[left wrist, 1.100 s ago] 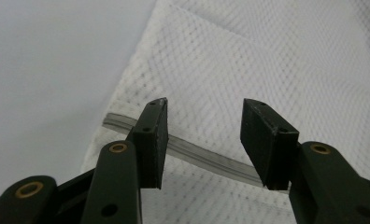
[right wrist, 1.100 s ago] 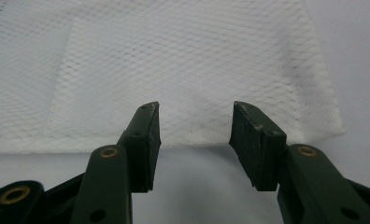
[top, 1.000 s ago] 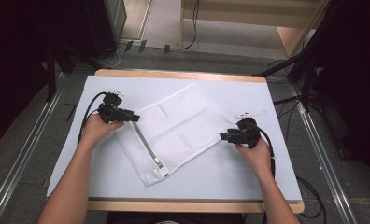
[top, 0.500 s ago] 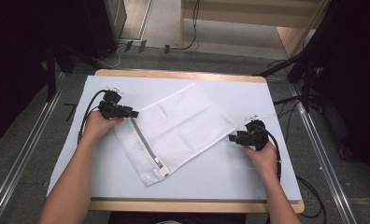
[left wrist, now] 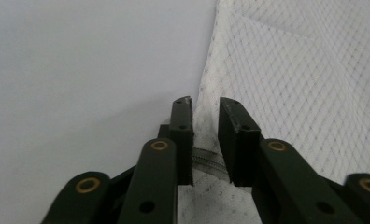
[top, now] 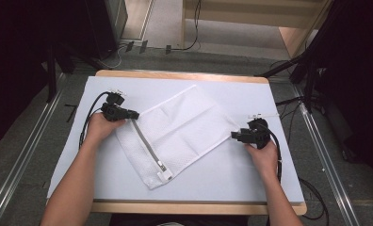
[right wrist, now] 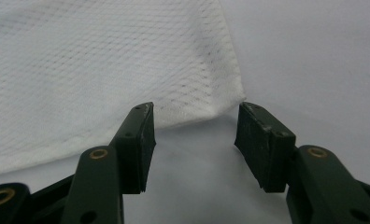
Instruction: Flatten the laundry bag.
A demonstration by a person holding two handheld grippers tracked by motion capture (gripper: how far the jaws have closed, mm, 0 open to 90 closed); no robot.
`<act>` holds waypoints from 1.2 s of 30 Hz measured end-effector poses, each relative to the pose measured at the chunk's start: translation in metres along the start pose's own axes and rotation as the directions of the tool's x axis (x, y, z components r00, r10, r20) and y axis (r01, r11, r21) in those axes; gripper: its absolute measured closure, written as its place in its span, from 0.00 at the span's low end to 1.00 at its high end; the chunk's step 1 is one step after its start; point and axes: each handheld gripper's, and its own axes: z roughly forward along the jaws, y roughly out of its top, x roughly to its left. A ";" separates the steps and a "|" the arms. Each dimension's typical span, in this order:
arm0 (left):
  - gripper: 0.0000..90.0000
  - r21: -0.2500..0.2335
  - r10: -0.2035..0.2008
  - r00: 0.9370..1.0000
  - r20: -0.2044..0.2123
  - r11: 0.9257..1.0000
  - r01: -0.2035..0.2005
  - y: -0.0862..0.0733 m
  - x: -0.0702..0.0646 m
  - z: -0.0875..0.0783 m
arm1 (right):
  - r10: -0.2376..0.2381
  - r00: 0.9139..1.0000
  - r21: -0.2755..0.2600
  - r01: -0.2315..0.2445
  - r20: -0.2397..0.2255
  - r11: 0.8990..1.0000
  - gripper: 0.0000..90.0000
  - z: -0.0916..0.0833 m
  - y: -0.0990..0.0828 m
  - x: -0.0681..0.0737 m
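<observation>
A white mesh bag (top: 177,134) lies flat and slanted on the white-covered table (top: 222,94), its grey zipper (top: 147,146) along the left side. My left gripper (top: 133,114) is at the bag's upper left corner. Its jaws have just been closing. In the left gripper view the left gripper (left wrist: 204,105) stands narrow, with the mesh edge (left wrist: 290,70) and the zipper end (left wrist: 204,158) between the jaws and a gap showing. My right gripper (top: 235,135) is at the bag's right corner. Its jaws have just been opening. Nothing is between the right gripper (right wrist: 195,112) jaws; the bag corner (right wrist: 103,60) lies just ahead.
The zipper pull (top: 162,167) rests near the bag's front corner. Wooden table edges (top: 184,75) frame the white cover. Metal rails (top: 316,141) and cables run along the floor on both sides, with dark equipment (top: 104,23) behind.
My right gripper has drawn back to the right, off the bag's corner, which now lies flat. The left gripper has kept its place.
</observation>
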 end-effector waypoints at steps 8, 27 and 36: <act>0.98 0.006 -0.046 0.998 0.053 0.999 0.046 -0.007 -0.002 -0.002 | 0.012 1.000 -0.010 -0.012 0.026 1.000 0.69 0.014 0.010 0.007; 0.98 -0.025 -0.073 0.995 0.070 0.997 0.075 -0.035 -0.023 -0.027 | 0.006 0.998 0.012 -0.007 0.055 1.000 1.00 0.034 0.042 -0.001; 0.98 -0.042 -0.074 0.996 0.054 0.996 0.077 -0.056 -0.044 -0.039 | 0.002 0.999 -0.009 -0.001 0.033 1.000 1.00 0.042 0.064 -0.004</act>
